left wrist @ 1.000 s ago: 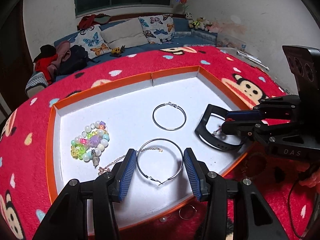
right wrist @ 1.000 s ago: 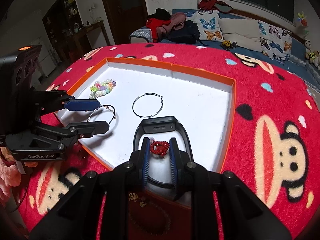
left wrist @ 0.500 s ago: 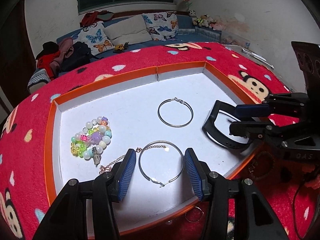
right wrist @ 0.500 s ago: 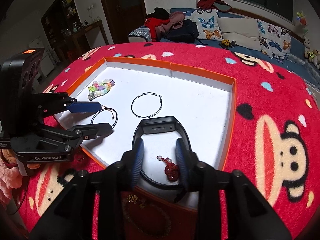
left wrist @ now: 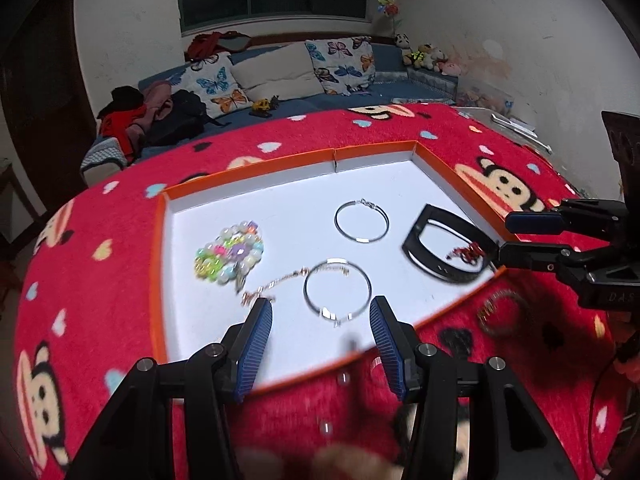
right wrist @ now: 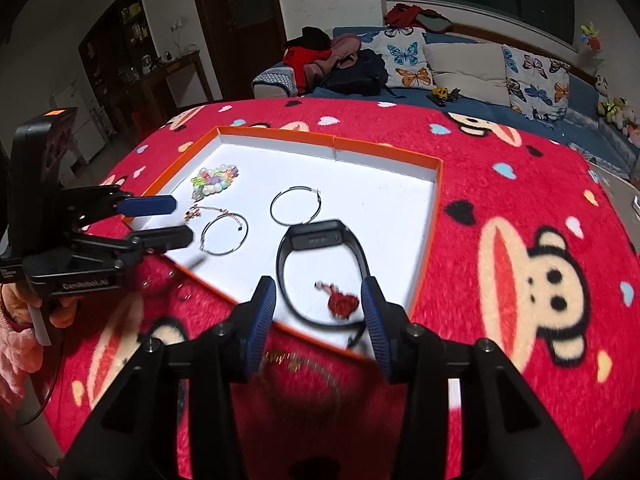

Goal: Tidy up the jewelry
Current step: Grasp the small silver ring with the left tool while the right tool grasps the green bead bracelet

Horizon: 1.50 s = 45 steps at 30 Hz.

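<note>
A white tray with an orange rim lies on a red monkey-print cloth. In it are a coloured bead bracelet, a thin chain, two silver hoops, a black wristband and a small red knotted charm lying inside the band. My left gripper is open and empty over the tray's near edge. My right gripper is open and empty, just behind the red charm.
A gold bracelet, a small ring and little beads lie on the cloth outside the tray's near edge. A sofa with butterfly cushions and piled clothes stands behind the table.
My right gripper opened and let go of the red charm, which now lies inside the black wristband. Both grippers have drawn back and up from the tray.
</note>
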### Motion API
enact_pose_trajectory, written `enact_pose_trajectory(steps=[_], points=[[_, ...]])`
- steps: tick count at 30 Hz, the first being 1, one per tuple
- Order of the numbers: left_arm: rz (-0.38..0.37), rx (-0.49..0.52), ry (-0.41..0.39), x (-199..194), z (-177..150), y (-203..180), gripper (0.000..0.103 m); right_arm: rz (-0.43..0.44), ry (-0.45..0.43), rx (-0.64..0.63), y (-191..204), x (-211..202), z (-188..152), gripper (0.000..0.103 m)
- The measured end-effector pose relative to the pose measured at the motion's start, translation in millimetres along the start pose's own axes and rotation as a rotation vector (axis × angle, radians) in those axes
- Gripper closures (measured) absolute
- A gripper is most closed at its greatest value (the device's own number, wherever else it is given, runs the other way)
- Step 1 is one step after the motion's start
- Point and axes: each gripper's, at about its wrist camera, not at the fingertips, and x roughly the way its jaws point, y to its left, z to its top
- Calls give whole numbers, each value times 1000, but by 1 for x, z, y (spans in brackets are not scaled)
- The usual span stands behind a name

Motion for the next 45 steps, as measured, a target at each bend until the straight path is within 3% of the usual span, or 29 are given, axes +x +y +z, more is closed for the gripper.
enact_pose_trajectory(steps=[7,15,20,27,39,42,45], points=[[-30,-2,-26,-29,-30,-18,48,4,7,18,8,-9,-24,55],[-74,60,13,-10,-43,-38,49,14,36,53,5,-7,-44,55],[-96,75,27,2,-43,-35,59,20,38,82,-1,-6,-47,55],[-111,105,29,10,-42,-38,61,26,46,94,-3,-1,-48,55],[-111,128,32,16,-40,-39,73,27,47,104,-8,-1,-49,55],[-129,137,38,14,-42,-42,83,25,47,104,-9,-1,-50,55],[-115,158,37,13,-46,-48,84,24,45,106,-10,-2,-50,55]])
